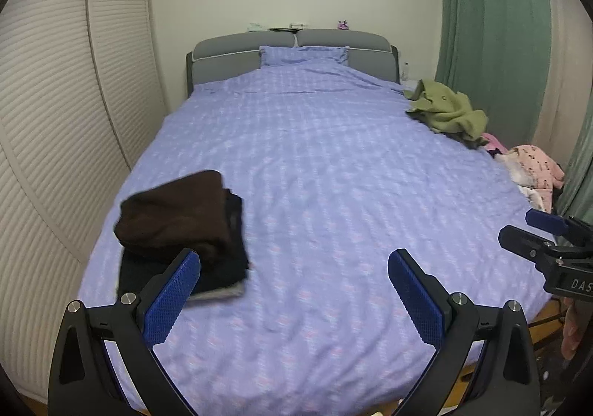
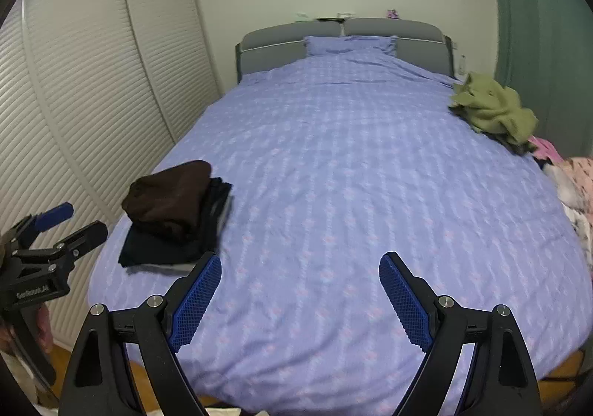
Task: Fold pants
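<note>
Over the bed (image 1: 315, 164), my left wrist view shows my left tongs (image 1: 292, 299) spread wide with nothing between them; the folded pants (image 1: 178, 215) sit stacked on the bed's left edge, just beyond the left pad. My right tongs (image 1: 533, 234) show at the right margin. From the right wrist, my right tongs (image 2: 300, 299) stand apart and empty, the pants left of them, a green garment (image 2: 493, 108) far right.
</note>
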{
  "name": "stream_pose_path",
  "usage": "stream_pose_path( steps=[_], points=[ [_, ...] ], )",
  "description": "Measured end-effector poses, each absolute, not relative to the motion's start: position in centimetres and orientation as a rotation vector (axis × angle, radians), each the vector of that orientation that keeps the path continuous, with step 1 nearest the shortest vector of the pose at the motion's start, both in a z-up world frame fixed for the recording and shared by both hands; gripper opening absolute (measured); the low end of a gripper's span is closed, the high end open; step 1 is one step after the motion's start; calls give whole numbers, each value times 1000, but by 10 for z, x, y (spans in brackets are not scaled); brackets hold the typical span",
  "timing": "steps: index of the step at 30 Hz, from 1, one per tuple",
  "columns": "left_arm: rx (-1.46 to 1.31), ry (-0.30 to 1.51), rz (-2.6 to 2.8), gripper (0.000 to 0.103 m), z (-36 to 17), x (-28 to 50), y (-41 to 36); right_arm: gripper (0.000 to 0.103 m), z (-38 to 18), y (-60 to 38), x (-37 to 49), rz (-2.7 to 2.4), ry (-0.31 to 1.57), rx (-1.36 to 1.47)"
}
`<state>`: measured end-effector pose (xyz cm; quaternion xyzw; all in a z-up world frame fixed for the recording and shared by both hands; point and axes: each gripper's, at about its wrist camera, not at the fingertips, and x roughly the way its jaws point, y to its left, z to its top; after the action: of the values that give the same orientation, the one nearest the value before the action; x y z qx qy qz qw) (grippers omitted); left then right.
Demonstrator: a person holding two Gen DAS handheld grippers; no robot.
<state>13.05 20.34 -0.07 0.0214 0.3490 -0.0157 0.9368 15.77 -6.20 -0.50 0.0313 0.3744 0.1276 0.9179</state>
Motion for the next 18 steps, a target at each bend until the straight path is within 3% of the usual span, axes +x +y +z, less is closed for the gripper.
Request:
stream_pose_path(
  steps=[18],
  points=[
    [13, 691, 13, 103, 19, 24, 66, 88, 19, -202, 52, 269, 720, 61]
  ],
)
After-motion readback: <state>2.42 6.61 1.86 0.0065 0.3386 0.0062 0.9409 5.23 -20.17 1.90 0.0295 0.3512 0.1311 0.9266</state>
